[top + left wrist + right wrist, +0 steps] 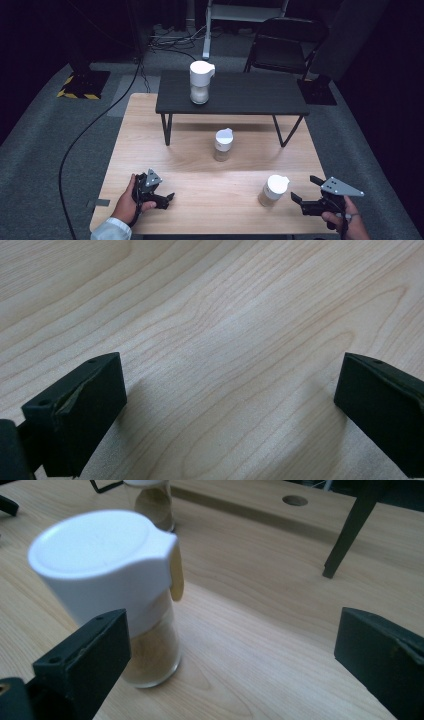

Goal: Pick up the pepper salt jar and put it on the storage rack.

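High view, three jars [273, 190], black stand [260, 97], chair [285, 45]

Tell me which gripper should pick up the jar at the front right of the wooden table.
Right. The right gripper sits just beside that jar, jaws open and aimed at it. The left gripper rests far across the table, facing bare wood.

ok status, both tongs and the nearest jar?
Left tongs open, low over bare table. Right tongs open, empty, beside the nearest jar, not touching. Jar upright, lid on. Nothing between.
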The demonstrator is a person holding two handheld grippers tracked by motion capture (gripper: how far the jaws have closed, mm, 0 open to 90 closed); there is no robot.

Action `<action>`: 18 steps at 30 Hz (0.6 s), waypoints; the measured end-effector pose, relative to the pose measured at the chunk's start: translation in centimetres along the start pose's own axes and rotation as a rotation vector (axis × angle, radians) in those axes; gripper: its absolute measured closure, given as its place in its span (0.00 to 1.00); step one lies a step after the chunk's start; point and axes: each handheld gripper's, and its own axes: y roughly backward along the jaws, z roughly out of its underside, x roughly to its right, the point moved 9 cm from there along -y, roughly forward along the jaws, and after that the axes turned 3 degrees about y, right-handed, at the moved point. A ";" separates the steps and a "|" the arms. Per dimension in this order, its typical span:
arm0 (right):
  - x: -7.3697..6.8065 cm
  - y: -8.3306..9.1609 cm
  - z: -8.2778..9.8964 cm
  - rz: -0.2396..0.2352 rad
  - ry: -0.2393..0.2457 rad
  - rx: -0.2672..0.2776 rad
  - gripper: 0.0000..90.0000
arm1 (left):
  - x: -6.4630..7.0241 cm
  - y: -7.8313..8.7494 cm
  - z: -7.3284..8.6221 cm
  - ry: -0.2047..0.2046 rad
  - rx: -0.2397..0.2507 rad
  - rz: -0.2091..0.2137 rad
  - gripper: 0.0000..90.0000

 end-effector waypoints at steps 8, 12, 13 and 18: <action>-0.6 -0.2 -2.4 -0.038 0.049 0.032 0.02 | 0.0 0.0 0.0 0.000 0.000 0.000 0.00; -0.5 -0.7 -3.8 -0.058 0.059 0.054 0.02 | 0.0 0.0 0.0 0.000 0.000 0.000 0.00; -0.5 -0.8 -4.0 -0.062 0.061 0.056 0.02 | 0.0 0.0 0.0 0.000 0.000 0.000 0.00; -0.5 -1.5 -5.3 -0.086 0.081 0.058 0.02 | 0.0 0.0 0.0 0.000 0.000 0.000 0.00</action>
